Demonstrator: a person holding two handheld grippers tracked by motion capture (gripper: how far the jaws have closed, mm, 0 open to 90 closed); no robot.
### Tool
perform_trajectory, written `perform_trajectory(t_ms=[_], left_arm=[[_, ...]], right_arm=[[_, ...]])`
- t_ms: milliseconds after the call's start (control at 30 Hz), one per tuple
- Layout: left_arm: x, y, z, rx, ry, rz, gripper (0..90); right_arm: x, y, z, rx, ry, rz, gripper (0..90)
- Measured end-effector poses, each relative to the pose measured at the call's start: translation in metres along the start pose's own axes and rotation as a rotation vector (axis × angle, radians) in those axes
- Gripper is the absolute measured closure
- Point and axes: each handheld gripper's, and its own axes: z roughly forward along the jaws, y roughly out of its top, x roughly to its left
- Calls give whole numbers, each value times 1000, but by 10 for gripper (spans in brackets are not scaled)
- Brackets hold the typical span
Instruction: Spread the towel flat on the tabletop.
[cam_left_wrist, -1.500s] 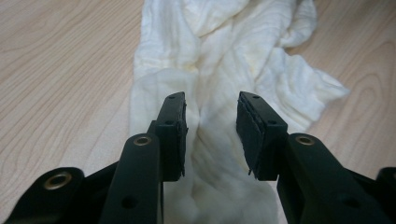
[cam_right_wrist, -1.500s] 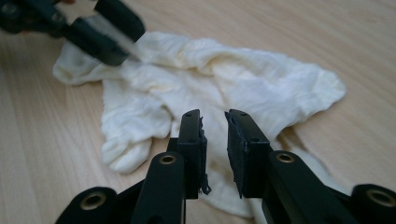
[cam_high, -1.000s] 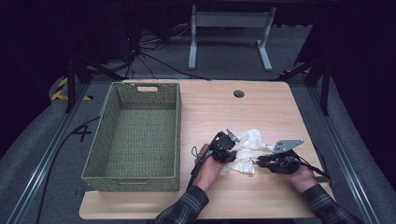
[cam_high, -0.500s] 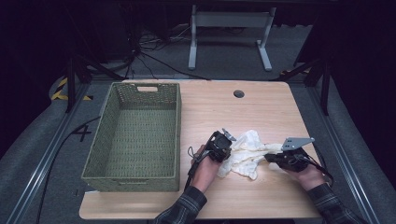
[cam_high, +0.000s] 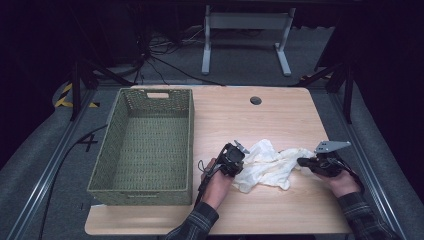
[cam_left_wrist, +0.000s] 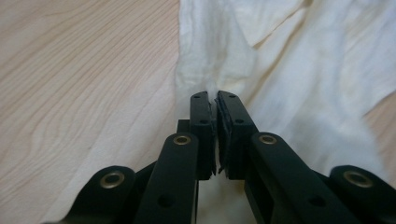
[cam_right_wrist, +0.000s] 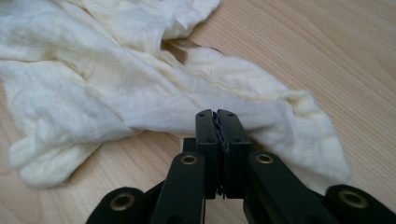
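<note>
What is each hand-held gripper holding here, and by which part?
Both pinch the white cloth: left hand-held gripper at its left edge, right hand-held gripper at its right end.

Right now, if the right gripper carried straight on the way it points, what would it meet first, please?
The right gripper is shut on an edge of the white cloth; going on, it would probably just push into more of that bunched cloth.

Soft, crinkled matt white cloth (cam_high: 267, 165) lies on smooth pale wood-grain table (cam_high: 280, 112); basket (cam_high: 145, 145) woven.
</note>
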Motion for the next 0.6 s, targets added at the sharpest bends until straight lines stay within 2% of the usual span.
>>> perform_trajectory(t_ms=[67, 100, 133, 233, 333, 400, 600], left_arm=[[-2, -1, 0, 8, 24, 14, 836], [-4, 0, -1, 1, 42, 20, 758], [-4, 0, -1, 1, 42, 20, 738], [-6, -2, -9, -21, 16, 26, 714], [-9, -4, -18, -34, 2, 43, 713], [-13, -7, -24, -51, -21, 41, 712], [-24, -20, -34, -60, -87, 75, 672]], right_arm=[[-4, -1, 0, -18, 14, 20, 855], [-3, -1, -2, -28, 4, 19, 783], [-3, -1, -2, -28, 4, 19, 783], [0, -1, -11, -64, 33, 34, 738], [11, -2, -20, -91, 79, 28, 733], [15, -3, -21, -92, 92, 28, 733], [40, -9, -17, -56, 162, -8, 714]])
